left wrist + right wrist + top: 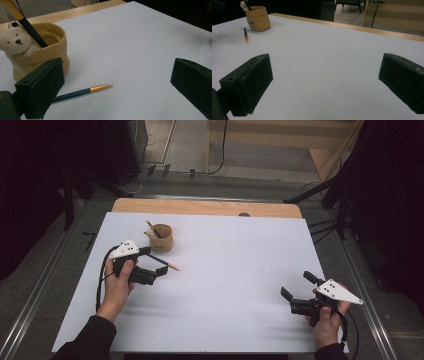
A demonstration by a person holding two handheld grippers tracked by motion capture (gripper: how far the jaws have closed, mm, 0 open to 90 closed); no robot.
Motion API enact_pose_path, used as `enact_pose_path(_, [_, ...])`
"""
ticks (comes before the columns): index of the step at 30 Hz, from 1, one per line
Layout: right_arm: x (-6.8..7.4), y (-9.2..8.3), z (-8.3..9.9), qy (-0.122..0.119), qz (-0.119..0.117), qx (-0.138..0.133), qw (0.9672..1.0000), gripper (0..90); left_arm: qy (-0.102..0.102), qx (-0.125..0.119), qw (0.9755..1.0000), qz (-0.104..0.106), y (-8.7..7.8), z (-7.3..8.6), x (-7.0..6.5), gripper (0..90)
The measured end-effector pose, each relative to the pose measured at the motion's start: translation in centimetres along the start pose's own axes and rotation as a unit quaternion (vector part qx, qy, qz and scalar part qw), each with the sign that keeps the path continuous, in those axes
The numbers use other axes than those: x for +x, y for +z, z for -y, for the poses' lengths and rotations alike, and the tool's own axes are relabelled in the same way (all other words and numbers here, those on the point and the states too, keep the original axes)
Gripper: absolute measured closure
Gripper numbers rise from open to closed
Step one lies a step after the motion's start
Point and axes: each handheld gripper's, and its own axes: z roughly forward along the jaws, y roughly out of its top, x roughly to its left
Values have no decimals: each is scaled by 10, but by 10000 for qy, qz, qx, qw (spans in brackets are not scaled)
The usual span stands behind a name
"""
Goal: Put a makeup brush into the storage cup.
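My left gripper stands with its jaws spread wide and nothing between them; the dark pencil lies flat on the white table just ahead, in the gap between them, and the tan bear cup sits behind my near jaw. My right gripper gapes empty too, well apart from both

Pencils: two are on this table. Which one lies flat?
The dark pencil with the orange tip, flat on the white tabletop beside the bear cup. The other pencil stands tilted inside that cup.
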Motion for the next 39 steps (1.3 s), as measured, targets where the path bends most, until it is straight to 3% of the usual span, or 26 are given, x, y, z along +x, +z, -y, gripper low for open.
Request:
enact_pose_path(5, [0, 0, 0, 5, 18, 19, 10000, 0, -88, 115, 9998, 116, 1, -1, 7, 7])
enact_pose_path(12, [-1, 0, 0, 23, 44, 21, 10000, 0, 132, 659, 9975, 217, 4, -7, 11, 12])
enact_pose_path(17, [0, 0, 0, 6, 30, 27, 10000, 0, 234, 858, 9957, 249, 8, -9, 14, 12])
enact_pose_path(22, [-1, 1, 0, -8, 21, 32, 10000, 0, 329, 1124, 9924, 382, 11, -12, 16, 12])
enact_pose_path(27, [-1, 1, 1, -7, 25, 51, 10000, 0, 518, 1381, 9883, 379, 15, -14, 18, 12])
enact_pose_path(35, [-1, 1, 1, 0, 22, 56, 10000, 0, 525, 1599, 9850, 389, 23, -14, 22, 13])
enact_pose_path(39, [-1, 1, 1, -6, 20, 64, 10000, 0, 647, 1691, 9825, 439, 25, -13, 22, 13])
